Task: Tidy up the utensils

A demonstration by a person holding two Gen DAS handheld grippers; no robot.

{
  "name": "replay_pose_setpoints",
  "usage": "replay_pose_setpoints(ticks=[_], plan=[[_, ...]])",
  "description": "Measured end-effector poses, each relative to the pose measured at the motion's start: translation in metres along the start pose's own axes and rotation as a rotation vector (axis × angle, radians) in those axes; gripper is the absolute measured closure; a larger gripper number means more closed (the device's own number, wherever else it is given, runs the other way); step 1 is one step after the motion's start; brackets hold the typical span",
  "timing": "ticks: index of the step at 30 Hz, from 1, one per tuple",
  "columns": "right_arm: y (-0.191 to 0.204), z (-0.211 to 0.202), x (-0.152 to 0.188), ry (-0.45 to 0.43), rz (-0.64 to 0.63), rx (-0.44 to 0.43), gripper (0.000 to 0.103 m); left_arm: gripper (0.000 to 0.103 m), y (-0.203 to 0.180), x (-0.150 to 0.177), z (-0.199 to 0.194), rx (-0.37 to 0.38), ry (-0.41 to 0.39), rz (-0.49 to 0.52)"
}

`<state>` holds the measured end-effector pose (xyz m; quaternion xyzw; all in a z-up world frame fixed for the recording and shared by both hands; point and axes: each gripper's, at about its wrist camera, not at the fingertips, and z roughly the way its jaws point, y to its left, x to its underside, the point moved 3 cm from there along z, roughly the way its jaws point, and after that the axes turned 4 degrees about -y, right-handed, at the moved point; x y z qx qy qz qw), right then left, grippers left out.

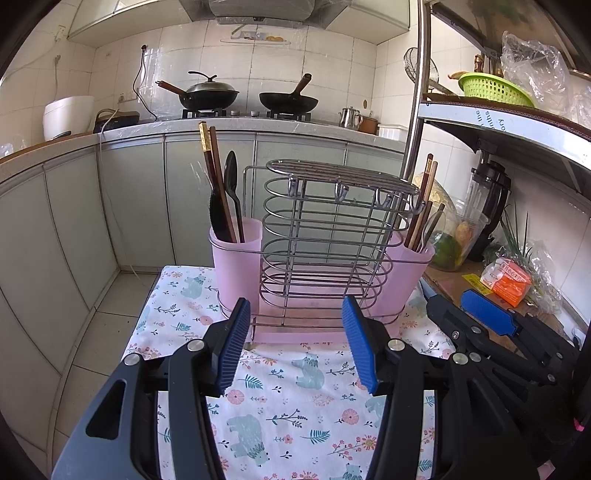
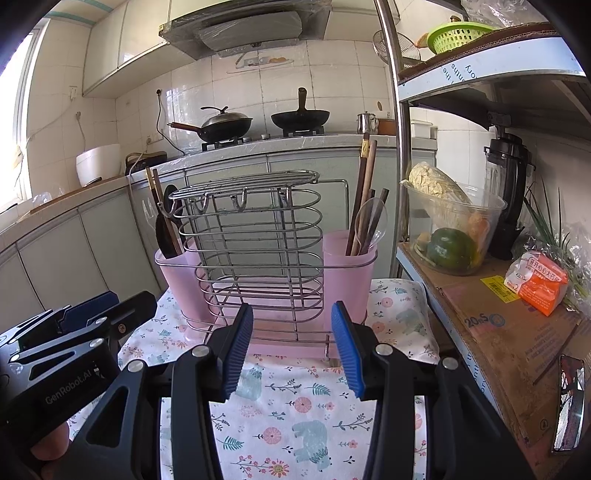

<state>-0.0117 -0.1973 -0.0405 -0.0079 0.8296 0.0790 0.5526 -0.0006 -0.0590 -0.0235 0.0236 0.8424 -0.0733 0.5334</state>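
A wire utensil rack (image 1: pixel 325 236) with two pink cups stands on a floral cloth (image 1: pixel 280 406). The left pink cup (image 1: pixel 236 254) holds dark chopsticks, a black spoon (image 1: pixel 233 184) and a black knife. The right pink cup (image 1: pixel 410 273) holds brown chopsticks (image 1: pixel 424 206). In the right wrist view the right cup (image 2: pixel 349 273) also holds a clear spoon (image 2: pixel 369 218). My left gripper (image 1: pixel 295 347) is open and empty just short of the rack. My right gripper (image 2: pixel 291 350) is also open and empty in front of the rack (image 2: pixel 255 251). Each gripper shows in the other's view, beside it.
A metal shelf unit (image 2: pixel 402 147) stands close on the right, with a clear bowl of vegetables (image 2: pixel 450 229), a blender (image 2: pixel 509 192), an orange packet (image 2: pixel 539 280) and a green basket (image 2: pixel 458 35). Behind is a counter with two woks (image 1: pixel 251 96) and a rice cooker (image 1: pixel 68 116).
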Motion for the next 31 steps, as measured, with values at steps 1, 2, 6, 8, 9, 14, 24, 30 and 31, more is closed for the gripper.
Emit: replay_pose_setpoints(ticks=[1, 2, 6, 8, 9, 14, 24, 30, 31], plan=[[0.000, 0.000, 0.000, 0.001, 0.000, 0.000, 0.059, 0.051, 0.000, 0.000, 0.000, 0.001, 0.002, 0.000], [0.000, 0.000, 0.001, 0.001, -0.001, 0.001, 0.059, 0.051, 0.000, 0.000, 0.000, 0.002, 0.002, 0.000], [0.001, 0.000, 0.001, 0.003, -0.001, 0.001, 0.059, 0.051, 0.001, 0.001, 0.001, 0.003, 0.004, -0.002], [0.001, 0.001, 0.001, 0.006, -0.003, 0.000, 0.059, 0.051, 0.001, 0.001, 0.002, 0.002, 0.006, -0.003], [0.001, 0.002, 0.001, 0.007, -0.003, 0.000, 0.059, 0.051, 0.002, 0.001, 0.002, 0.003, 0.008, -0.004], [0.002, 0.004, 0.003, 0.012, -0.006, -0.001, 0.059, 0.051, 0.002, 0.002, 0.004, 0.004, 0.011, -0.004], [0.001, 0.010, 0.006, 0.023, -0.011, -0.001, 0.059, 0.051, 0.007, 0.005, 0.009, -0.003, 0.024, -0.016], [0.001, 0.012, 0.007, 0.028, -0.012, -0.002, 0.059, 0.051, 0.007, 0.006, 0.010, 0.004, 0.032, -0.010], [0.001, 0.012, 0.007, 0.029, -0.012, -0.003, 0.059, 0.051, 0.007, 0.007, 0.011, 0.005, 0.033, -0.009]])
